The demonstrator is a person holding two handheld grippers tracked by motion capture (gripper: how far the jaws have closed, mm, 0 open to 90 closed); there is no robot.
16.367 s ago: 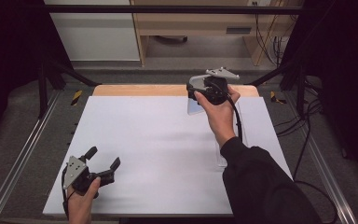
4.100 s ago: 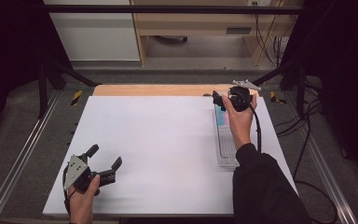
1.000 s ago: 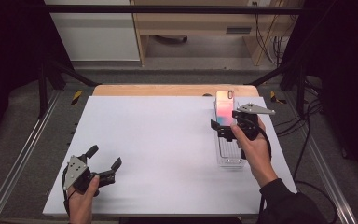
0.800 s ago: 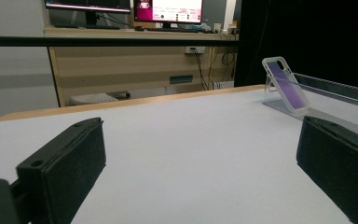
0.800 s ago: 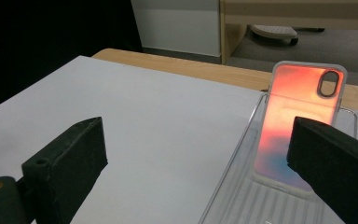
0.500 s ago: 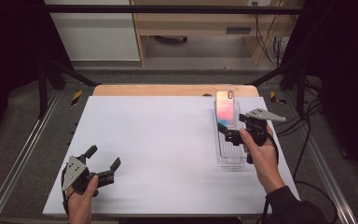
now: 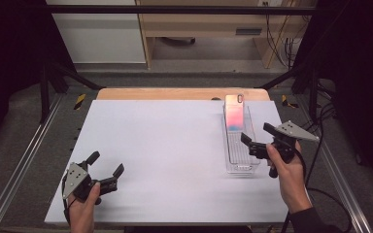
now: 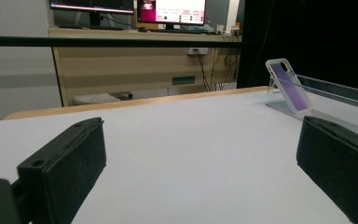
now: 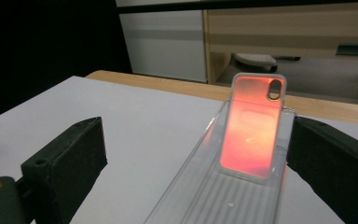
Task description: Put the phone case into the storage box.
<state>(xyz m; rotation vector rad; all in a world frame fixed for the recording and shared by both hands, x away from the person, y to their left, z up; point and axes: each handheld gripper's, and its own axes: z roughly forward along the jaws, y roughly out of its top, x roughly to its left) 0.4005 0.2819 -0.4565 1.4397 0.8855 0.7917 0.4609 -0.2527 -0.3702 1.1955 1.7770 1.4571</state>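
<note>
High view has the right gripper (image 7: 258,137) over the right side of the bench (image 7: 165,145), hanging just above the near half of the clear tray (image 7: 240,158). The right hand (image 7: 286,165) comes in from the bottom right corner with the forearm angled up and slightly left, wrist fairly straight, fist wrapped around the handle so the gripper points left and away, toward the phone case (image 7: 234,112). Its fingers (image 7: 246,138) are spread wide with nothing between them, and the grey plate sticks out to the right on top.

That phone case stands tilted in the far end of the tray, leaning back, camera cutout at the top. In the right gripper view it glows orange-pink (image 9: 252,126) and sits between the two black fingers in the picture, but well beyond them, not touched.

Over at the near left corner the left gripper (image 7: 106,169) sits low at the bench, held by the left hand (image 7: 85,206) coming straight up from the bottom edge, pointing right and away. Its fingers are spread wide too, nothing in them. Left gripper view looks across the bare white bench with the case (image 8: 289,86) far off on the right.
</note>
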